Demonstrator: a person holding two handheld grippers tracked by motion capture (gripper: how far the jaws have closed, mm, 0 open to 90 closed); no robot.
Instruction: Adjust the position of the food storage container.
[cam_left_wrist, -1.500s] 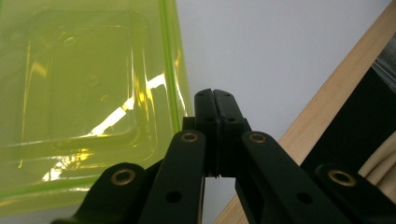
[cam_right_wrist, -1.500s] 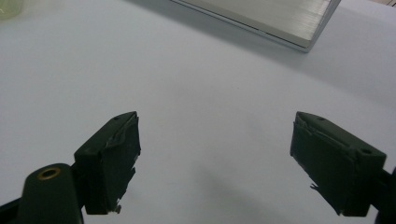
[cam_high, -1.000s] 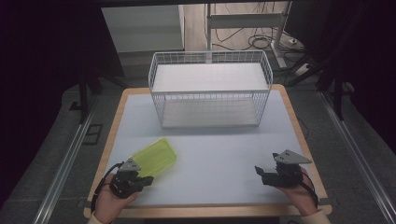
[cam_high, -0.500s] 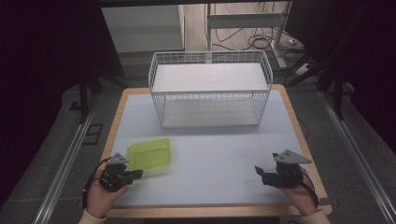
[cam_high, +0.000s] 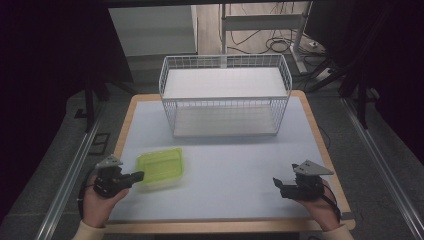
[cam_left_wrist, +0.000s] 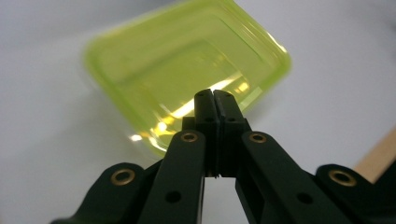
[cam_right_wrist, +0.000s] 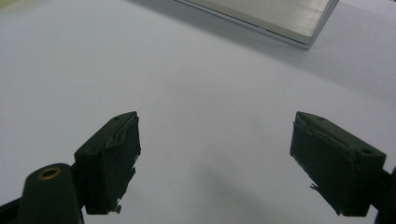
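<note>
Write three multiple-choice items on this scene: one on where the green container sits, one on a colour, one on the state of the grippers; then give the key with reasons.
1. The green container lies
A. inside the wire basket
B. on the table near the left gripper
C. beside the right gripper

2. The basket is
A. white
B. red
C. black

3. The grippers:
A. both open
B. left shut, right open
C. left open, right shut

Key: B, it rests at the left gripper's tips; A, white wire; B, left jaws meet on the container's rim, right jaws stand apart.
</note>
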